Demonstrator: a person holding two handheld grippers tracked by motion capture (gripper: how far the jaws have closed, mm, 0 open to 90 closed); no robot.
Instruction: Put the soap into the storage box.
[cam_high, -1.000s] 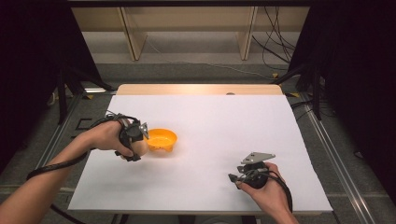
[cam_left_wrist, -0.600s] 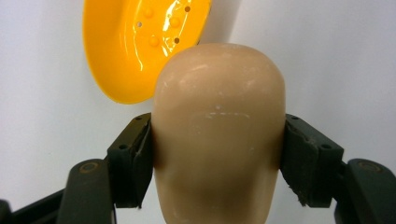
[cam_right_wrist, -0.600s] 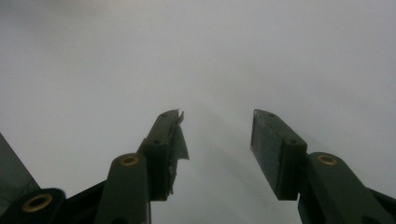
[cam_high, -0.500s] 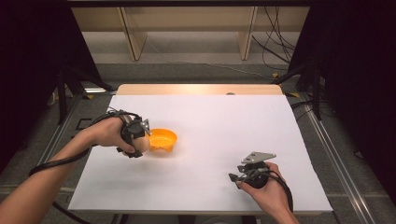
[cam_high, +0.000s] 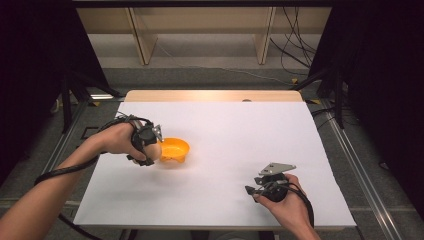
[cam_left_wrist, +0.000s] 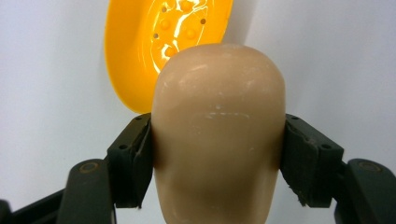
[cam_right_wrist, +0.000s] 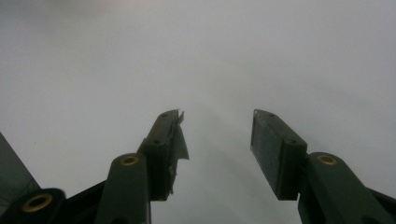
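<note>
Your left gripper (cam_left_wrist: 218, 154) has its jaws clamped on both sides of a beige soap bar (cam_left_wrist: 218, 135), rounded end pointing away from you. The bar sits just at the near rim of the orange dish (cam_high: 173, 149) on the left half of the white bench (cam_high: 240, 135); can't tell if soap and dish touch. The dish's inside shows raised bumps and small holes. Your right gripper (cam_right_wrist: 217, 140) rests near the front right of the bench, jaws apart, holding nothing, well apart from the dish.

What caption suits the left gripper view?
Left gripper clamps a beige rounded soap-like bar before an orange plastic dish.
</note>
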